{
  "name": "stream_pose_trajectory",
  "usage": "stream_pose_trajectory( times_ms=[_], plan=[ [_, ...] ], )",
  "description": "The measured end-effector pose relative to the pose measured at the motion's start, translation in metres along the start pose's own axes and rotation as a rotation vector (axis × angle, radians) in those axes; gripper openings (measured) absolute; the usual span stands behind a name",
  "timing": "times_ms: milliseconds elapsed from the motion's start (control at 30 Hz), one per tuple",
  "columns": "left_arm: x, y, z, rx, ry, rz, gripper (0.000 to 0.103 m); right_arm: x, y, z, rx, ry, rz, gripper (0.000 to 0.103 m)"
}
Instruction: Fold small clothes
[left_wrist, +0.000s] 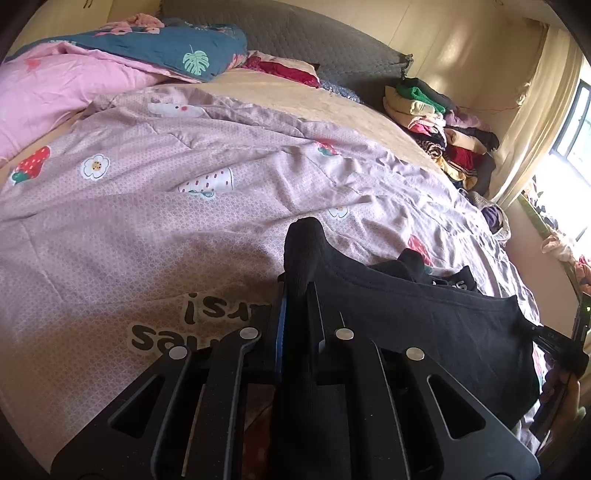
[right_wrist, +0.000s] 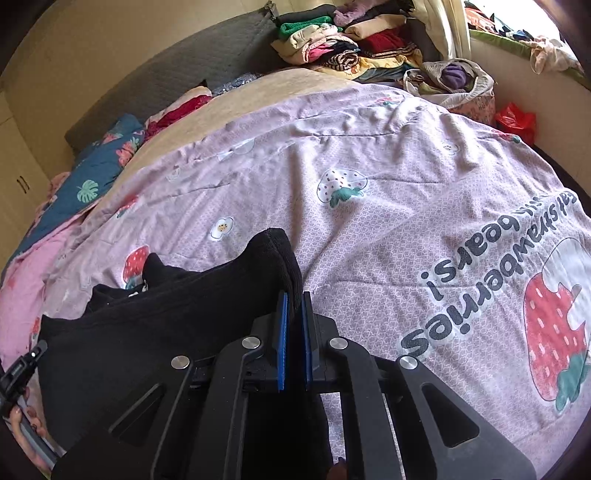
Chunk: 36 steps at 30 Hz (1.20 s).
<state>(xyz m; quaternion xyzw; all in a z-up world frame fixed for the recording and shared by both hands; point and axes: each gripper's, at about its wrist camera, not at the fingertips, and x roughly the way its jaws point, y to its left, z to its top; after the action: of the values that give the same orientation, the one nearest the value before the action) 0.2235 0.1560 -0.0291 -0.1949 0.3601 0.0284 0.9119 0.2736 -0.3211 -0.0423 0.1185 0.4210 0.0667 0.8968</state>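
daylight enters from a window (left_wrist: 576, 140) at the right edge, blown out to white glare; it also overexposes the upper right corner of the right wrist view. the bedspread (right_wrist: 369, 229) is evenly lit, with soft shadows. the black garment (left_wrist: 424, 314) shows little detail. strong fisheye curvature bends the edges, with dark vignetted corners; mild softness overall.

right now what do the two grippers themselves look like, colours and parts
Both match: the left gripper and right gripper have matte black plastic bodies with angular linkage arms, triangular cut-outs and round silver pivot pins. The fingers carry ribbed blue pads on their inner faces. No cables or printed markings are visible. No sleeve shows.
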Motion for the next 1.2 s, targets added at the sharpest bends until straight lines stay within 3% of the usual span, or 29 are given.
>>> stream_pose_trajectory(
  times_ms=[167, 267, 367, 500, 800, 1200],
  plan=[
    [-0.005, -0.001, -0.001, 0.005, -0.001, 0.012, 0.008, -0.011, 0.002, -0.004, -0.036, -0.008, -0.028, 0.013],
    [-0.013, -0.001, -0.002, 0.006, -0.004, 0.012, 0.019, -0.022, -0.003, -0.011, -0.025, -0.001, -0.014, 0.032],
    [-0.022, -0.001, -0.006, 0.012, 0.003, 0.005, 0.03, -0.037, -0.007, -0.021, -0.024, 0.006, 0.003, 0.035],
    [-0.033, 0.0, -0.016, 0.02, 0.026, 0.0, 0.042, -0.055, -0.013, -0.038, -0.014, 0.012, 0.03, 0.047],
    [-0.048, 0.003, -0.039, 0.034, 0.089, -0.032, 0.044, -0.076, -0.018, -0.074, -0.017, 0.035, 0.032, 0.047],
    [-0.052, 0.004, -0.061, 0.021, 0.152, -0.063, 0.044, -0.076, -0.003, -0.081, -0.04, 0.061, 0.017, 0.047]
  ],
)
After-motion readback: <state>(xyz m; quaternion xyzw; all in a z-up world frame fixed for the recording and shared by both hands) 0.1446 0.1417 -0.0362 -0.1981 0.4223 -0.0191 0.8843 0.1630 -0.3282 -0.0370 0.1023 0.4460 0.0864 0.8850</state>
